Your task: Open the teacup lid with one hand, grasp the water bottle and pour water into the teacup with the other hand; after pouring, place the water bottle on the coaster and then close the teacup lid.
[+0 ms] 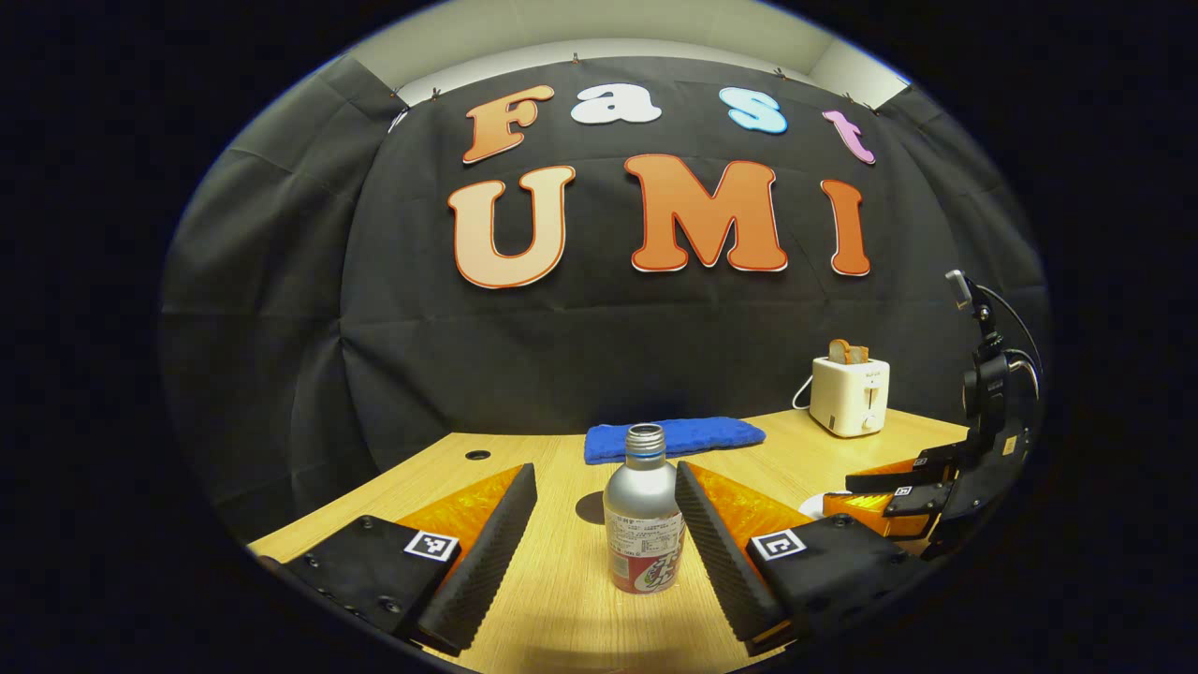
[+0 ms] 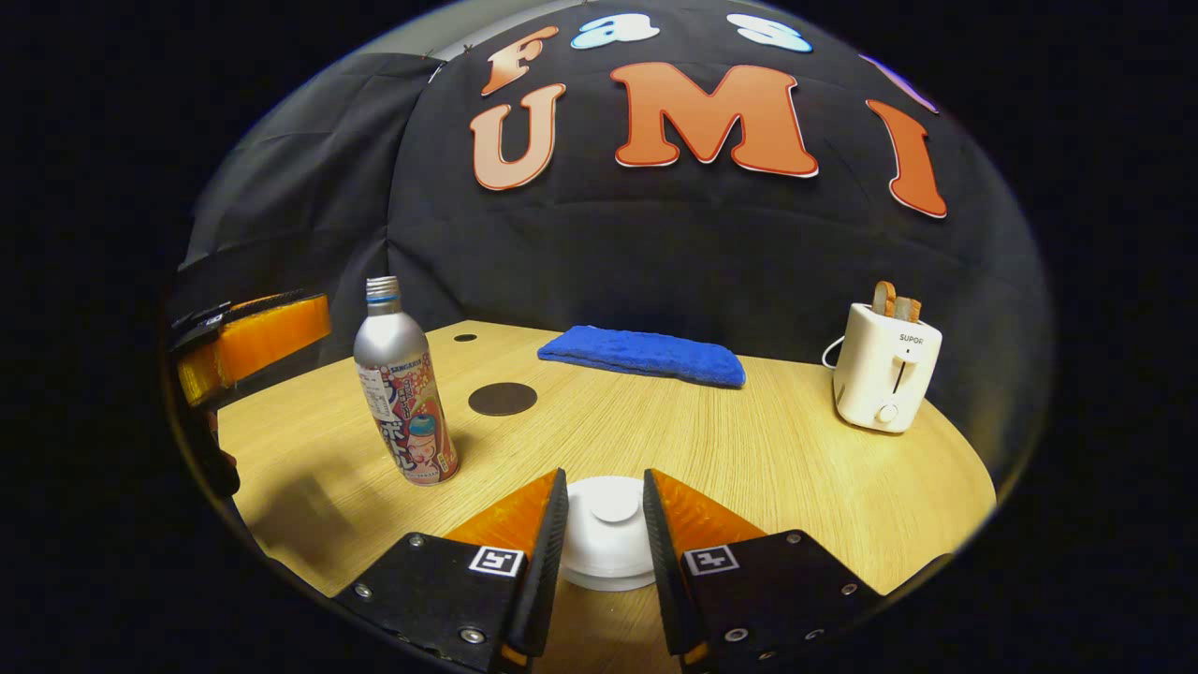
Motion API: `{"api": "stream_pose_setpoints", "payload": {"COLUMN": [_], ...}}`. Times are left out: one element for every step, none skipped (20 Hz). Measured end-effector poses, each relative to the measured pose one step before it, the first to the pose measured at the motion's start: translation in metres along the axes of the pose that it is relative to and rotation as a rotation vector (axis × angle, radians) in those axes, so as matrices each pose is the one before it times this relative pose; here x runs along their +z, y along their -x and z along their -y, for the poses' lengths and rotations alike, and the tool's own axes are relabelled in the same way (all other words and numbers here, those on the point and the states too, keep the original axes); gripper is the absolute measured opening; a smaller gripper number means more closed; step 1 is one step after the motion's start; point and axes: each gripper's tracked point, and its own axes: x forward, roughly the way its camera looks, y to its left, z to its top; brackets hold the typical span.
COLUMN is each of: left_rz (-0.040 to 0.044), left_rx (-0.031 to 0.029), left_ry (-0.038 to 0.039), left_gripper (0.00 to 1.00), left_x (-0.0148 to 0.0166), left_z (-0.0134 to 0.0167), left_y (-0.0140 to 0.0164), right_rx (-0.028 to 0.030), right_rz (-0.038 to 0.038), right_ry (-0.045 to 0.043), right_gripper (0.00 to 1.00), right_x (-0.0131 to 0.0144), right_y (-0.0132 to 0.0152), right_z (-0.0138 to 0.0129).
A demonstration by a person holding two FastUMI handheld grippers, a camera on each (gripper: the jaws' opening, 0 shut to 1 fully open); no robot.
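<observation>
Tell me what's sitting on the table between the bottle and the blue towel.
The dark round coaster lies between the bottle and the blue towel, clearest in the right gripper view.

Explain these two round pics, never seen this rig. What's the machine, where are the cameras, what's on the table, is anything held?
There is no robot arm: a person holds a two-finger gripper in each hand, and a fisheye camera rides on each one, looking along its fingers.

In the left gripper view, the left gripper is open, its fingers either side of the water bottle without touching it. The other gripper shows at the far right.

In the right gripper view, the right gripper is open around the knob of the white teacup lid, not clearly pressing it.

On the wooden table also lie a dark round coaster, a blue cloth and a white toaster with bread in it. Nothing is held yet.
</observation>
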Motion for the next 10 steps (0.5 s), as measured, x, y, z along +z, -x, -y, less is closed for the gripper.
{"api": "stream_pose_setpoints", "payload": {"left_rz": [-0.00263,-0.00648,-0.00847,-0.01152,-0.00881,-0.00688,-0.00578,-0.00344,-0.0028,-0.00318], "left_rx": [-0.00365,-0.00589,-0.00938,-0.00939,-0.00639,-0.00636,-0.00974,-0.00956,-0.00765,-0.00486], "left_ry": [0.00235,0.00226,-0.00017,-0.00315,-0.00216,-0.0001,0.00052,-0.00042,-0.00244,-0.00186], "left_gripper": [0.98,0.98,0.98,0.98,0.98,0.98,0.98,0.98,0.94,0.98], "left_x": [-0.002,-0.00422,-0.00429,-0.00388,-0.0031,-0.00201,-0.00334,-0.00067,-0.00103,-0.00382], "left_z": [0.00099,0.00138,0.00259,0.00341,0.00144,0.00244,0.00354,0.00335,0.0032,0.00213], "left_y": [-0.00008,-0.00049,-0.00105,-0.00169,0.00021,-0.00055,-0.00076,-0.00106,-0.00071,-0.00087], "right_rx": [0.00256,-0.00332,-0.00648,-0.0055,-0.00235,0.00318,0.00173,0.0002,-0.00006,0.00206], "right_rz": [-0.01209,0.00824,-0.00123,0.00258,0.00005,-0.00104,-0.00112,0.00038,-0.00005,-0.00215], "right_ry": [0.00389,0.00436,0.00434,0.00783,0.00045,0.00219,0.00537,0.00312,0.00323,0.0007], "right_gripper": [0.48,0.47,0.42,0.32,0.34,0.28,0.28,0.26,0.25,0.24], "right_x": [-0.00236,0.00305,0.0023,0.00431,0.00442,0.00141,-0.00316,-0.00341,-0.00062,0.00045], "right_y": [-0.00203,0.0012,-0.00174,0.00077,0.00143,0.00216,-0.00112,-0.00105,-0.00006,0.00152], "right_z": [-0.00098,0.00033,-0.00189,-0.00042,-0.0003,-0.00117,0.00112,0.0017,0.00064,-0.00035]}}
